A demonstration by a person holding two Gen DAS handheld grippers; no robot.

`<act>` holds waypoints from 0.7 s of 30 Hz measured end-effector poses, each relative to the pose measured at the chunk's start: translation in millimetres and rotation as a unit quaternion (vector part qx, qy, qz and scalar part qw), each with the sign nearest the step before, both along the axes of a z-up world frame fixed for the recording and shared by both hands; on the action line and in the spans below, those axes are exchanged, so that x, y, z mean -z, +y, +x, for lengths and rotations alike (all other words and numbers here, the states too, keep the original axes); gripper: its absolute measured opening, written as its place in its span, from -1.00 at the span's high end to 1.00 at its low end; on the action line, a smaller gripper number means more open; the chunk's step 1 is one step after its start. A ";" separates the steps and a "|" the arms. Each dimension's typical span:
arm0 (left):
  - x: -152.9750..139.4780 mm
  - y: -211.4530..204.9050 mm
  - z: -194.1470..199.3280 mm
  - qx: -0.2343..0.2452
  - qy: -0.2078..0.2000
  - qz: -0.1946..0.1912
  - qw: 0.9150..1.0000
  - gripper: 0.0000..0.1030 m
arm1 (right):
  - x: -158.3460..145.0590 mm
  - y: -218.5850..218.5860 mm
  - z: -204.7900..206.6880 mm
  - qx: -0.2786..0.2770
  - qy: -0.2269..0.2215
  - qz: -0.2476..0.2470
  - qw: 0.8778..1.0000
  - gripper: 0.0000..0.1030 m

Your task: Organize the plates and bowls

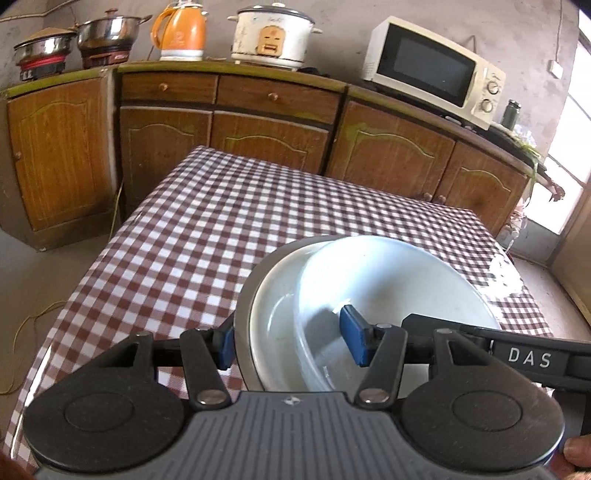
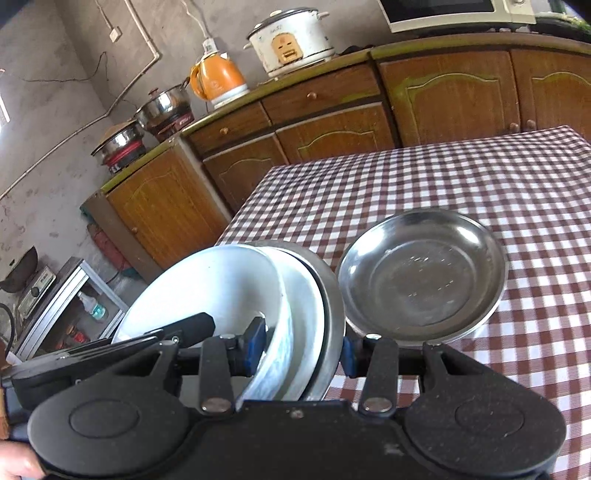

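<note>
A nested stack is held between both grippers: a white bowl in a white plate on a steel plate. My left gripper is shut on the stack's left rim, one blue pad outside the steel edge and one inside the bowl. Across from it, my right gripper is shut on the opposite rim the same way. The stack looks tilted and seems to be off the table. A second steel plate lies alone on the cloth beside the stack.
The table has a brown-and-white checked cloth. Behind it runs a wooden cabinet counter with a microwave, rice cooker, orange kettle and two pots. A low shelf stands off the table's corner.
</note>
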State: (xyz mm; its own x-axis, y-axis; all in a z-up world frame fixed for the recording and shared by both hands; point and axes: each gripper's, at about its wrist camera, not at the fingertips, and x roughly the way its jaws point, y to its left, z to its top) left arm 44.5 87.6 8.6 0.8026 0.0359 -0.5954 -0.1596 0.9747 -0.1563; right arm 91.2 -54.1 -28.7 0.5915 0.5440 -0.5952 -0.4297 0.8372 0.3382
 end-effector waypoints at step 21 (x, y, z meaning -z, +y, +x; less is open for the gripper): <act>-10.9 -44.6 26.0 0.046 -0.009 0.014 0.999 -0.11 | -16.8 -61.0 6.6 0.050 -0.013 0.018 0.999 0.02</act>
